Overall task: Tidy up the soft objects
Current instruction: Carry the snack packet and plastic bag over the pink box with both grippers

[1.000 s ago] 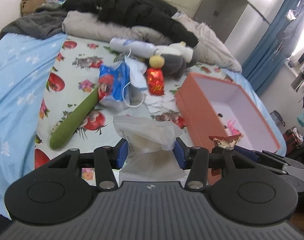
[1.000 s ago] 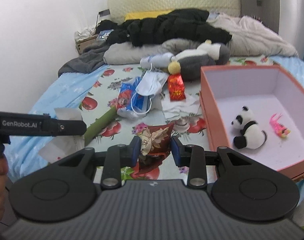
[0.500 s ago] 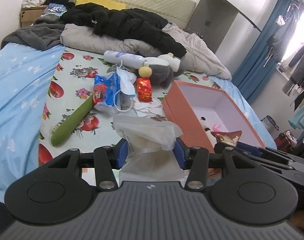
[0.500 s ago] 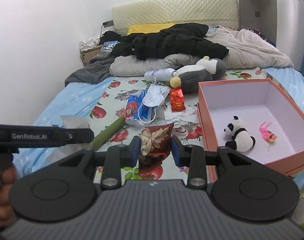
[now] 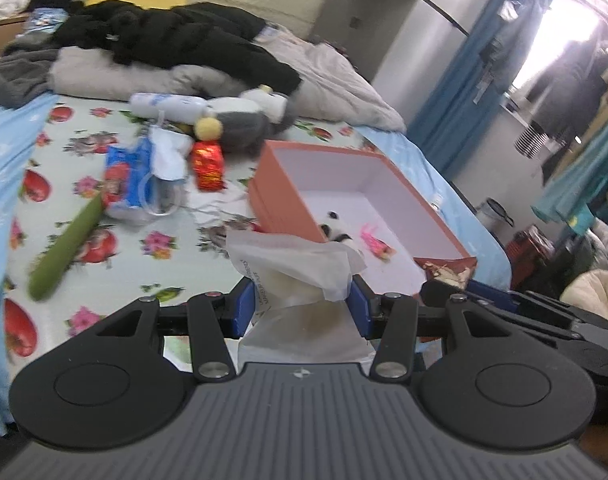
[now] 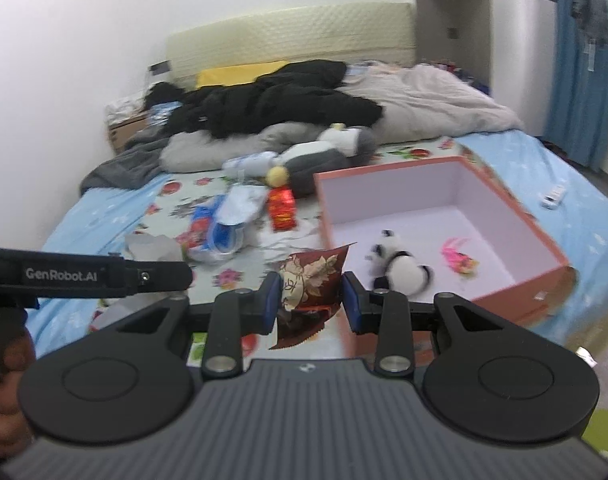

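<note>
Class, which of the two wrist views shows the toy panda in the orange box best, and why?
The right wrist view: the toy panda lies in full sight on the orange box floor, though blurred. In the left wrist view the box's near wall and the held white packet hide most of it.

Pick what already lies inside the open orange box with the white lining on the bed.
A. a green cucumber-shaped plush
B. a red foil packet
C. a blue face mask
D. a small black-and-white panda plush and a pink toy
D: the right wrist view shows the small black-and-white panda plush and the pink toy on the floor of the orange box.
</note>
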### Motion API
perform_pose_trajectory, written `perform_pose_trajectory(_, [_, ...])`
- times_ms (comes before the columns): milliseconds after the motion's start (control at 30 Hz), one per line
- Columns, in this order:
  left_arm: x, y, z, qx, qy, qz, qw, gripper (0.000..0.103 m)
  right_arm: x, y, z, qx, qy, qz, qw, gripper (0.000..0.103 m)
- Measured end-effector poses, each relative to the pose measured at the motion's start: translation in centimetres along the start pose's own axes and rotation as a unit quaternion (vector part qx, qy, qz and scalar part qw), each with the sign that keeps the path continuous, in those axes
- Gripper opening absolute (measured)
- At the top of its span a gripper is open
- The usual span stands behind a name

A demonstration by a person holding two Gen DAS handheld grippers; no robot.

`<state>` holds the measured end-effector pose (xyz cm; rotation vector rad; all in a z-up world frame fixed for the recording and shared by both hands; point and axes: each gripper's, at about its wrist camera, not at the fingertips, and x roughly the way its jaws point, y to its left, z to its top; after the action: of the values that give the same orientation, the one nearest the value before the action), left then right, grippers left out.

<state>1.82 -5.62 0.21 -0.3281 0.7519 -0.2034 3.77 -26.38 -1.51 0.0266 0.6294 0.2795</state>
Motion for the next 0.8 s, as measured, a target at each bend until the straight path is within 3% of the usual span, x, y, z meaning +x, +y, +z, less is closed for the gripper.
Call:
perform_pose_trajectory(400, [7.6, -5.4, 0.9, 0.049, 0.057, -0.047, 0.996, 0.055, 2.8, -6.5, -1.2, 0.069, 0.026, -0.047, 0.996, 0.037])
perform_pose_trajectory(800, [20.1, -8.1, 6.8, 0.064, 0.114, -0.057, 0.9898, 0.055, 10.9, -12.7, 1.4, 0.117, 0.059, -0.053, 0.99, 0.037])
